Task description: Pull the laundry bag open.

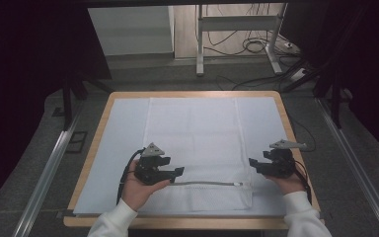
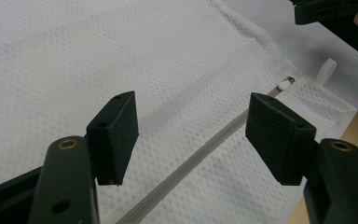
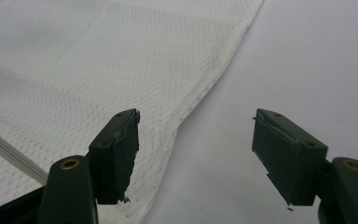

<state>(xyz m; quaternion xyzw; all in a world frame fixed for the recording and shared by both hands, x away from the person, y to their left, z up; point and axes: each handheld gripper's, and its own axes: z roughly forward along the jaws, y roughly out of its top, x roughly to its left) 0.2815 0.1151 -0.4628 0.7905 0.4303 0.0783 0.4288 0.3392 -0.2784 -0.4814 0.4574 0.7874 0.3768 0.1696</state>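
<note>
White mesh laundry bag (image 1: 193, 148) flat mid-tabletop, grey zipper (image 1: 205, 183) along near edge. Left gripper (image 1: 179, 171) wide open, empty, over zipper's left end; right gripper (image 1: 252, 162) wide open, empty, at bag's right edge. Advice: pin fabric, pinch pull (image 2: 285, 84) squarely.

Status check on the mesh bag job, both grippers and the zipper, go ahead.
Left gripper open over the zipper. Right gripper open at the edge of the mesh bag. Bag flat, zipper pull untouched. Nothing in the way.
</note>
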